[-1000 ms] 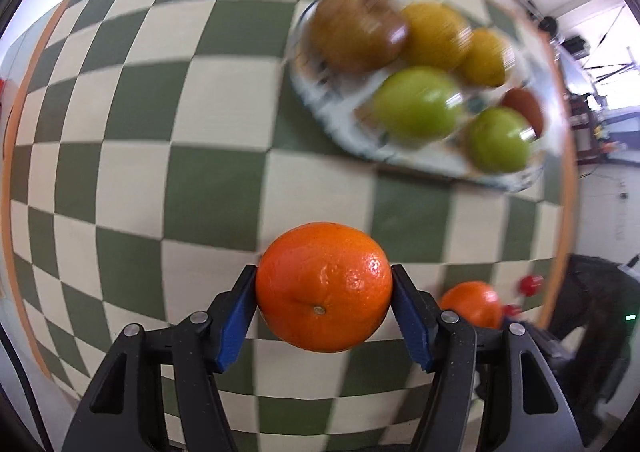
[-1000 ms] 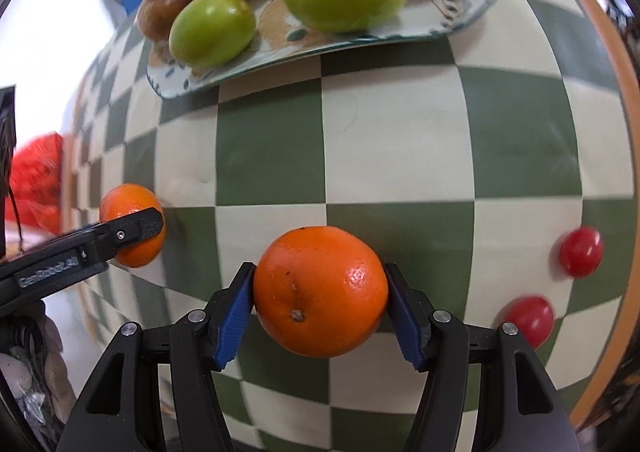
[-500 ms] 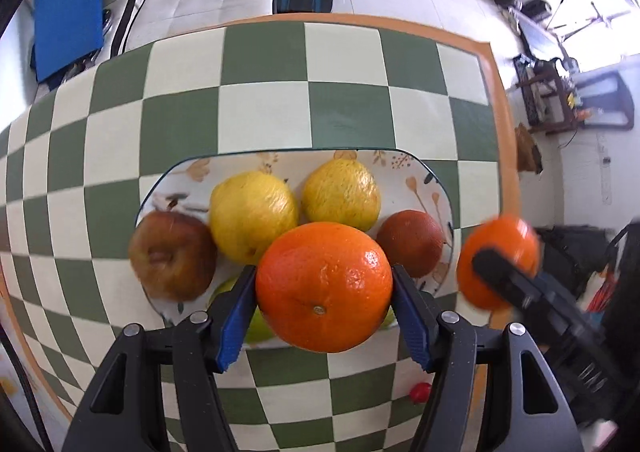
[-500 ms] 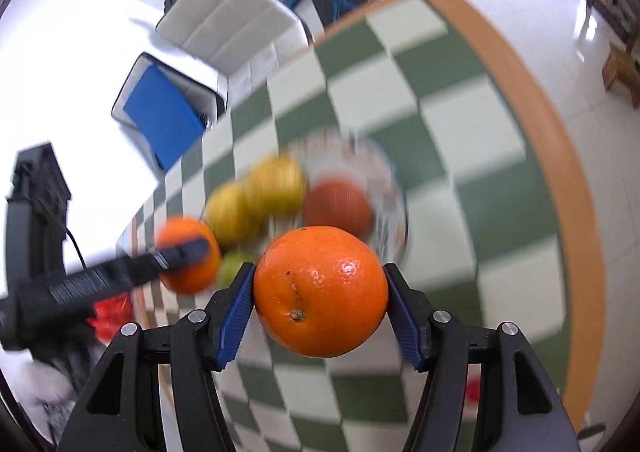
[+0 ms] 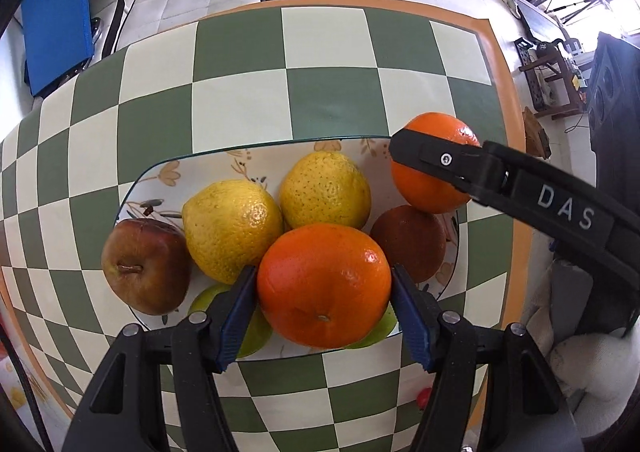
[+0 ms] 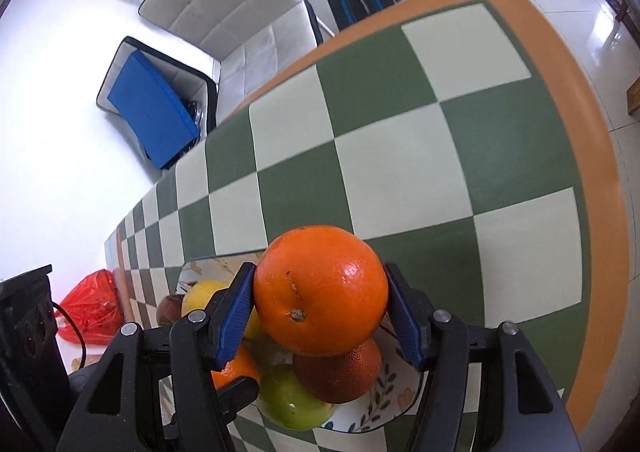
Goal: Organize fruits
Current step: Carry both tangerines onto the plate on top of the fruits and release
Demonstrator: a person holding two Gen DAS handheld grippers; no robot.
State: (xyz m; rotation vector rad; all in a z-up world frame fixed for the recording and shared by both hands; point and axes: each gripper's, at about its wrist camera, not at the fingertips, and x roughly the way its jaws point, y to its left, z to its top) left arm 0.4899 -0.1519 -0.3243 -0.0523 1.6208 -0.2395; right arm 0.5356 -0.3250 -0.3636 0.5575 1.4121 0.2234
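My left gripper [image 5: 324,286] is shut on an orange [image 5: 324,284] and holds it over the near side of the floral plate [image 5: 160,180]. On the plate lie two yellow citrus fruits [image 5: 232,228], a brown apple [image 5: 146,264], a dark red-brown fruit [image 5: 408,248] and green apples [image 5: 248,336]. My right gripper [image 6: 320,290] is shut on a second orange [image 6: 320,288], which also shows in the left wrist view [image 5: 436,162], held above the plate's right end [image 6: 384,408].
The plate sits on a green and cream checkered table with an orange border [image 5: 500,64]. A small red fruit [image 5: 423,398] lies on the table near me. Beyond the table are a white sofa [image 6: 232,0], a blue cushion [image 6: 152,108] and a red bag [image 6: 92,304].
Both grippers have carried their oranges from low over the table up and over the plate. The right orange now hangs above the plate's right end.
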